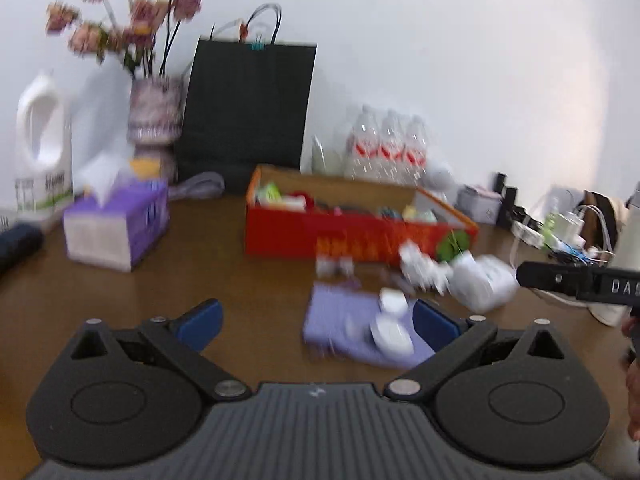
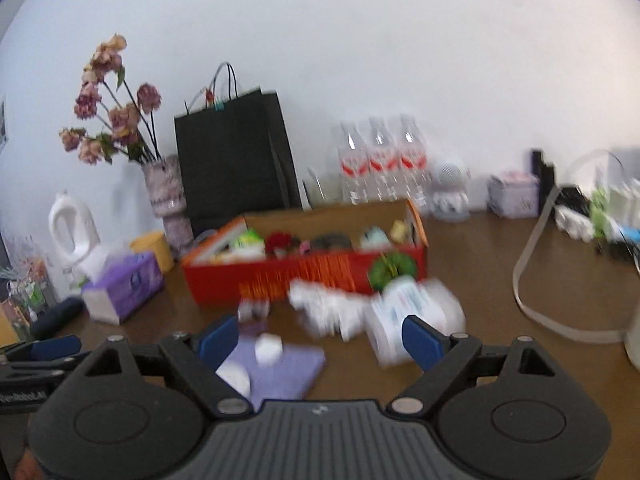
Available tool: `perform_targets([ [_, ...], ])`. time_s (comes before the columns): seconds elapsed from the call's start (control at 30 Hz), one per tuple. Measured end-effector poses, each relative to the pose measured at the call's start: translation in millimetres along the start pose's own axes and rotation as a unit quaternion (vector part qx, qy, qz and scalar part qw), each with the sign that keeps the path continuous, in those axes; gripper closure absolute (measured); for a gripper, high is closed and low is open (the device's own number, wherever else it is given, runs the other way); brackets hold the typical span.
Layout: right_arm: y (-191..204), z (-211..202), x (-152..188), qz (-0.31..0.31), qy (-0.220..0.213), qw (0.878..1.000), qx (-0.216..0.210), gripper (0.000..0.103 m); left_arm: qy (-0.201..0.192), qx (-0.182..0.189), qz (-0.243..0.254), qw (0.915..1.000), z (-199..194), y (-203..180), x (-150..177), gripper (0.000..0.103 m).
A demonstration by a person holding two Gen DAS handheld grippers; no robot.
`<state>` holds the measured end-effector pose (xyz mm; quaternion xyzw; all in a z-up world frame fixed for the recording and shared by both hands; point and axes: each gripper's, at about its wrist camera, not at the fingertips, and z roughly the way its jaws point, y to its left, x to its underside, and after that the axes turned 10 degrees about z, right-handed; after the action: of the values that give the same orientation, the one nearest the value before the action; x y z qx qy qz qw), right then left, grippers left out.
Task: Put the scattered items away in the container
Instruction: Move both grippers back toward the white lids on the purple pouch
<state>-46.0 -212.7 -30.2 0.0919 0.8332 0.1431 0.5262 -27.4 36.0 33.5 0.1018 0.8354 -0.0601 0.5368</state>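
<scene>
One red box [image 2: 304, 276], three water bottles [image 2: 380, 164], two open tongs [image 2: 320, 340], empty

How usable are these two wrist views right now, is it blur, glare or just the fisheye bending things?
Left wrist view: heavy motion smear on the white items and red box; the left tool stays sharp. Right wrist view: the same smear on the white items, the black bag a bit crisper. Both: even light, no glare, fisheye bending and dark corners at the edges.
</scene>
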Motion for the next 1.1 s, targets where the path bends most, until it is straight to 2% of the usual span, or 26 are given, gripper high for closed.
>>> perform_targets([
  [0.07, -7, -14, 17, 0.0, 0.009, 1.0, 0.01, 0.015, 0.014, 0.006, 0.007, 0.9999, -10, -6, 10, 0.0],
  [0.2, -16, -40, 47, -0.003, 0.027, 1.0, 0.015, 0.015, 0.017, 0.022, 0.046, 0.9985, -30, -17, 19, 0.0],
  [0.33, -20, -47, 55, -0.007, 0.035, 0.999, 0.007, 0.015, 0.027, 0.031, 0.046, 0.9981, -25, -14, 19, 0.001],
  [0.47, -6, -24, 47, -0.026, 0.047, 0.998, -0.024, 0.016, 0.051, 0.004, 0.036, 0.998, 1, -5, 14, 0.005],
  [0.6, 18, 17, 36, -0.049, 0.073, 0.993, -0.077, 0.025, 0.053, -0.003, 0.025, 0.9983, 20, 10, 4, 0.011],
  [0.63, 23, 29, 35, -0.055, 0.082, 0.991, -0.085, 0.029, 0.053, -0.003, 0.022, 0.9983, 24, 13, 1, 0.014],
  [0.7, 37, 49, 33, -0.069, 0.093, 0.989, -0.092, 0.034, 0.056, -0.003, 0.016, 0.9983, 32, 20, -4, 0.03],
  [0.77, 48, 63, 31, -0.083, 0.097, 0.987, -0.098, 0.037, 0.062, 0.007, 0.01, 0.998, 42, 26, -9, 0.036],
  [0.87, 59, 86, 28, -0.099, 0.115, 0.983, -0.102, 0.046, 0.071, 0.028, -0.002, 0.997, 63, 33, -17, 0.044],
  [0.93, 63, 96, 29, -0.11, 0.126, 0.981, -0.099, 0.062, 0.071, 0.036, 0.004, 0.9968, 74, 31, -23, 0.05],
  [0.97, 63, 98, 29, -0.115, 0.131, 0.98, -0.098, 0.067, 0.068, 0.047, 0.011, 0.9965, 77, 28, -26, 0.051],
  [1.03, 61, 98, 30, -0.113, 0.129, 0.98, -0.098, 0.087, 0.063, 0.081, 0.02, 0.9945, 81, 22, -28, 0.052],
  [1.1, 56, 93, 27, -0.105, 0.123, 0.982, -0.093, 0.101, 0.069, 0.105, 0.028, 0.9917, 86, 15, -25, 0.058],
])
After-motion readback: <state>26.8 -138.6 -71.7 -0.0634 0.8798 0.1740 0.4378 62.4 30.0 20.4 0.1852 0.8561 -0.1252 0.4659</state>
